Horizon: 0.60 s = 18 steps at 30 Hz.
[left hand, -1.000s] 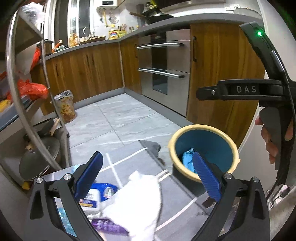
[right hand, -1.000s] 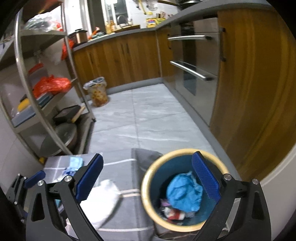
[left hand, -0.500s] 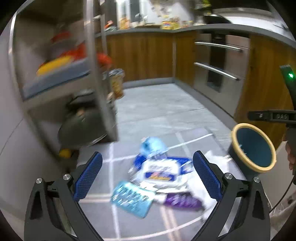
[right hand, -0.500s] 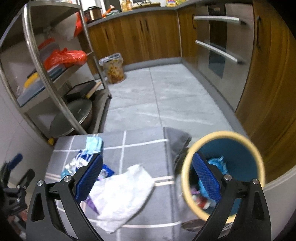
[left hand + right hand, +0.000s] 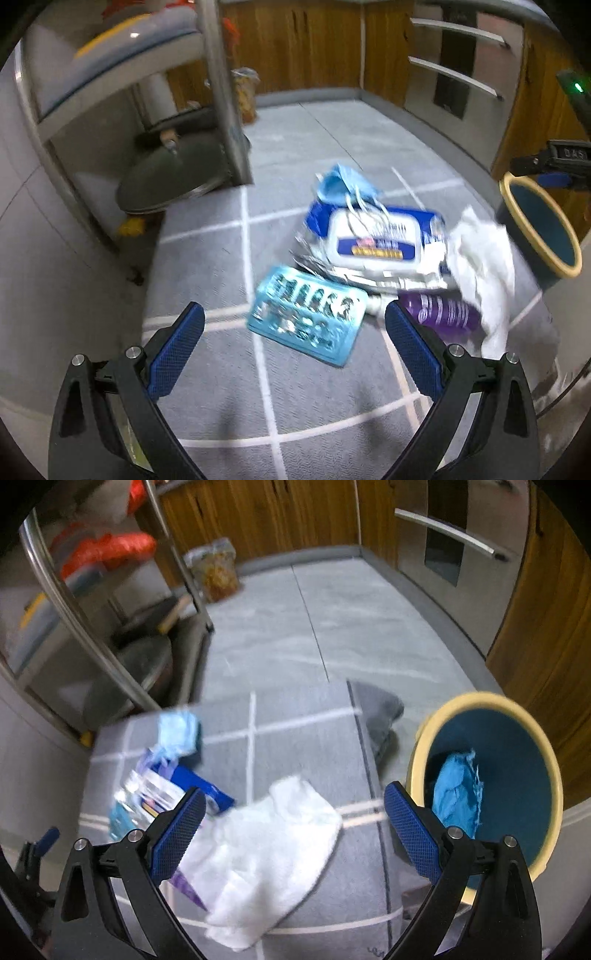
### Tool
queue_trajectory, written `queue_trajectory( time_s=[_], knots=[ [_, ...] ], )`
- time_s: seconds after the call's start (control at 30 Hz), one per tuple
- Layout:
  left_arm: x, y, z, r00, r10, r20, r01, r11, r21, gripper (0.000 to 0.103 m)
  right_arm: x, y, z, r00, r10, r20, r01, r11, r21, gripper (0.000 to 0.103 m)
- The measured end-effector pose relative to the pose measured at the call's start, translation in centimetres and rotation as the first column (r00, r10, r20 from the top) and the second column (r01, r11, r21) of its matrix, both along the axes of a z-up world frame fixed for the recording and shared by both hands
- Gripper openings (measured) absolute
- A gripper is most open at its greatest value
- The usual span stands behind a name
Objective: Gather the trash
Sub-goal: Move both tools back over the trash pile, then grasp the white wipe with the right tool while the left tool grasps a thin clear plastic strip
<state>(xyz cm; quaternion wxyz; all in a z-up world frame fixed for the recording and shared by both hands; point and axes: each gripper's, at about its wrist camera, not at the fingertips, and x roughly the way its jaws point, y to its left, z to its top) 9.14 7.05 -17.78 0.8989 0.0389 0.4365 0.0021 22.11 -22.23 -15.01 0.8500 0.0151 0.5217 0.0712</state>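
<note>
I see a grey mat (image 5: pixel 207 373) crossed by white grid lines, a light blue blister pack (image 5: pixel 308 317) and a purple wrapper (image 5: pixel 443 314). My fingers (image 5: pixel 177 834) carry blue textured pads; the bin (image 5: pixel 554 775) is teal inside with a cream rim.

Trash items lie clustered on a grey mat with white grid lines: a light-blue face mask (image 5: pixel 345 182) at the far end, a blue-and-white wipes pack (image 5: pixel 376 238) just nearer, a flat light-blue blister sheet (image 5: pixel 308 319), a purple wrapper (image 5: pixel 443 314) and a crumpled white tissue (image 5: pixel 269 853). Beside the mat stands a blue bin (image 5: pixel 517 775) with a yellow rim, upright and open, containing a crumpled blue piece (image 5: pixel 458 790).
</note>
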Motion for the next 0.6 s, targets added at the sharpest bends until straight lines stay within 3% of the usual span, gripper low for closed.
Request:
queue_trajectory(
  time_s=[0.13,0.2,0.43,0.53,0.6],
  knots=[
    [0.6,-1.2,-1.6,0.997,-0.049,-0.051,0.050,0.999,0.020,0.093,0.4,-0.5,-1.8,0.998,-0.005,-0.058,0.004,1.000,-0.011,0.092],
    [1.0,-1.4,-2.4,0.995,-0.055,-0.086,0.058,0.998,0.036,0.085,0.7,-0.7,-2.6,0.996,-0.010,-0.091,0.009,1.000,-0.009,0.081],
    [1.5,-1.8,-4.0,0.986,-0.061,-0.154,0.067,0.997,0.035,0.074,1.0,0.5,-6.4,0.971,0.046,-0.234,-0.047,0.999,-0.001,0.067],
    [1.6,-2.5,-4.4,0.983,-0.088,-0.164,0.098,0.994,0.055,0.072,0.9,1.2,-7.2,0.962,0.067,-0.264,-0.075,0.997,-0.021,0.054],
    [1.7,-3.0,-4.7,0.980,-0.103,-0.172,0.117,0.990,0.078,0.069,0.9,1.4,-7.2,0.963,0.075,-0.260,-0.086,0.996,-0.029,0.040]
  ],
)
